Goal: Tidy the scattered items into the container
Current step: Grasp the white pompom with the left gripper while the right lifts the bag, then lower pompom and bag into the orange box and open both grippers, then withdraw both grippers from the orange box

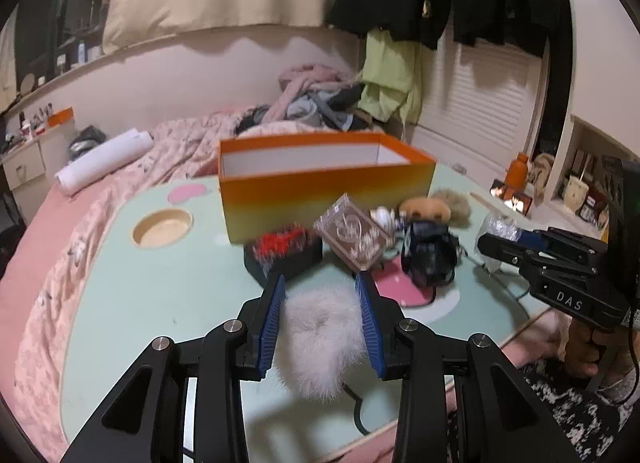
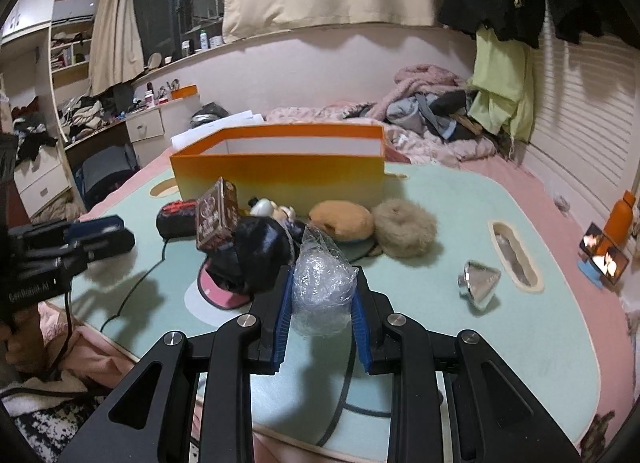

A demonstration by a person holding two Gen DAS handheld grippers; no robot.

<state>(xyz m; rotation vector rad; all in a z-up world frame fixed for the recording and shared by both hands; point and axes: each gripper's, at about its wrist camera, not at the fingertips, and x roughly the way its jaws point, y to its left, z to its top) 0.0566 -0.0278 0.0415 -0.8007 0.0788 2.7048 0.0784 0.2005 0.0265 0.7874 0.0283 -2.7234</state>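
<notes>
White fluffy scrunchie [image 1: 320, 339] pinched between the left jaws, lifted. Crinkled clear plastic bag [image 2: 322, 291] clamped between the right jaws. Beyond both, upright open orange box [image 1: 320, 187], white inside.

The open orange cardboard box [image 1: 326, 191] stands on the pale green tabletop [image 1: 160, 295], its top unobstructed from above. Right in front of its near wall a clutter bars a low approach: a black case with red filling [image 1: 282, 253], a tilted clear plastic box [image 1: 352, 237], a black furry lump [image 1: 430, 259], a tan plush toy [image 2: 340, 221] and a beige fluffy ring [image 2: 404, 227]. The tabletop left of the clutter, around the round wooden recess [image 1: 162, 228], lies bare. To the right a silver cone [image 2: 478, 283] sits alone.
</notes>
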